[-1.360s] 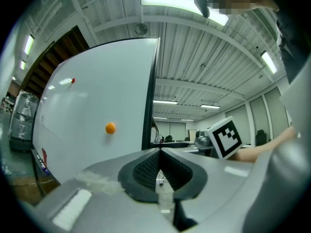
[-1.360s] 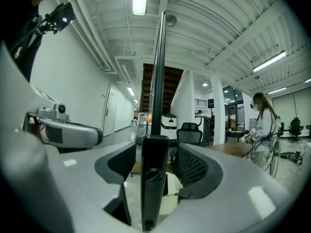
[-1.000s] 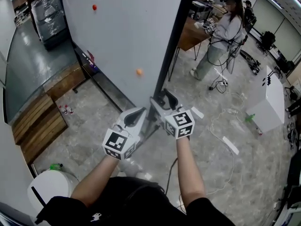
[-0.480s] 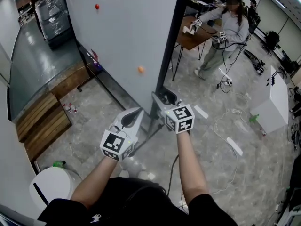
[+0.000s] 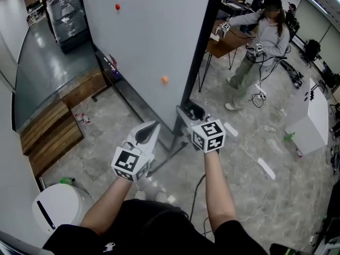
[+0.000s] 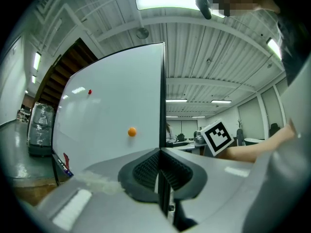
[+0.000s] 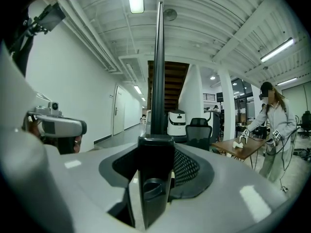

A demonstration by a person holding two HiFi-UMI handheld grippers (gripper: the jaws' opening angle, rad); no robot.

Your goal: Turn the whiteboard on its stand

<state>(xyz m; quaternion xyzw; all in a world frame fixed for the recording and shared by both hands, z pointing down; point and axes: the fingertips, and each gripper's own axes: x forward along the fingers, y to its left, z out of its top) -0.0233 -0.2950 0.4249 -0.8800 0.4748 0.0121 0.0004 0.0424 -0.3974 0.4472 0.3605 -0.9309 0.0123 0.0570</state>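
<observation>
Left tongs (image 6: 158, 171) pinched together, seemingly on the thin black rim of the whiteboard (image 5: 149, 41). Right tongs (image 7: 155, 164) have just been closing and clamp the square black post (image 7: 159, 72) at that rim. Grip taken, turn not begun; next likely needs one steady sideways swing. Panel glossy, flat; pads ribbed rubber. Orange magnet (image 5: 164, 79) on its face; wooden table (image 5: 222, 41) beyond.
</observation>
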